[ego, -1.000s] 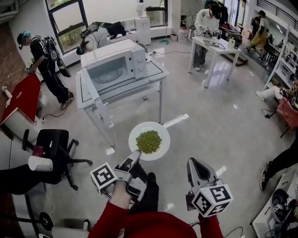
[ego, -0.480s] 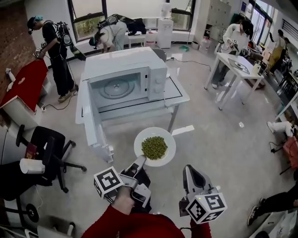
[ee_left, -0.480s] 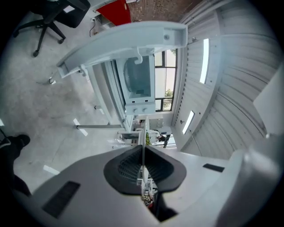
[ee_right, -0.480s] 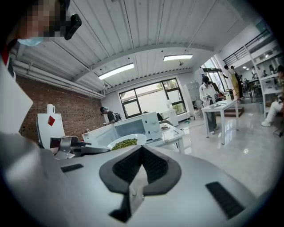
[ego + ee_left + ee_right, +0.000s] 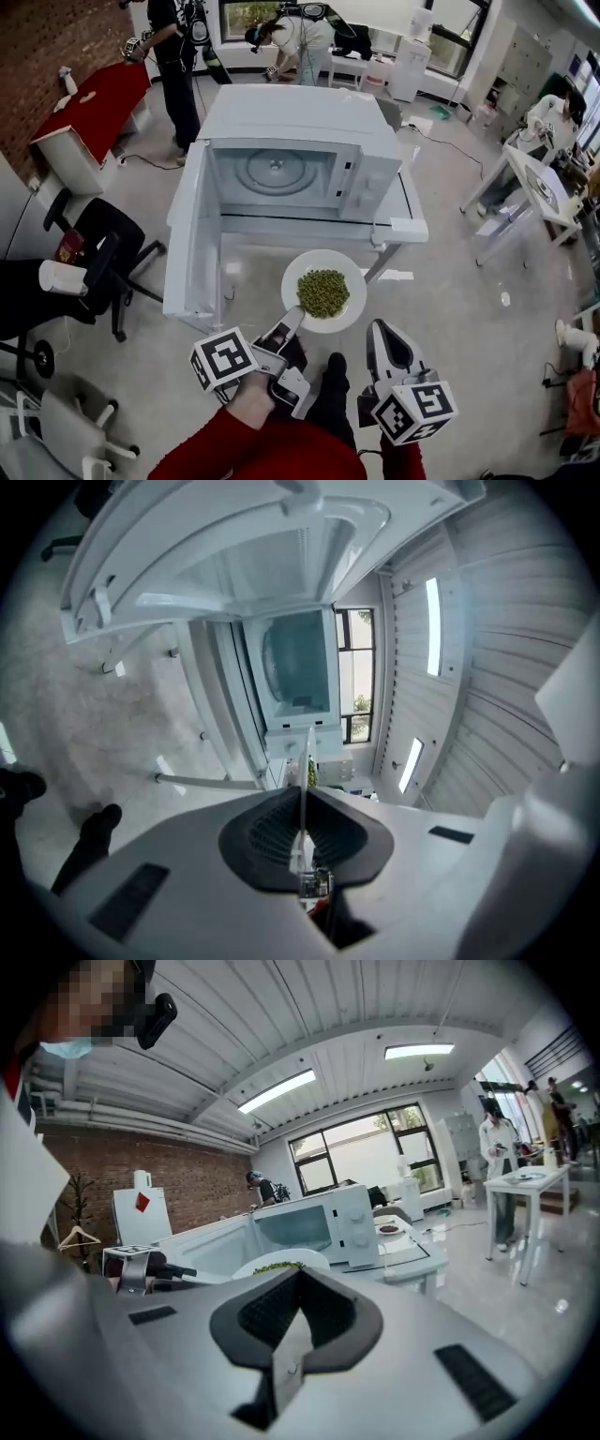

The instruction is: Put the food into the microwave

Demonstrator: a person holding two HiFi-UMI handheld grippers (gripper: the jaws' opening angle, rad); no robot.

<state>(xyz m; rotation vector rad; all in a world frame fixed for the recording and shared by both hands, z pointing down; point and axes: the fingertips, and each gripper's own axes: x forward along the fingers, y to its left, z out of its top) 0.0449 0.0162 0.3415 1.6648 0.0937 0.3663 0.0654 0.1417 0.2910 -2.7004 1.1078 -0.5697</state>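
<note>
Left gripper view: plate (image 5: 308, 747) presents edge-on only, a thin line clamped in the left gripper (image 5: 305, 789); its green food (image 5: 310, 772) is a mere speck, kind indeterminable. Head view: microwave (image 5: 291, 122) conceals most of its table (image 5: 412, 228); standing person (image 5: 176, 56), upper left, is cut by the top edge; red sleeve (image 5: 225, 450) by the bottom edge.

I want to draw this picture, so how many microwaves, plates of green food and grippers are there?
microwave: 1
plate of green food: 1
grippers: 2 (left gripper, right gripper)
Total: 4
</note>
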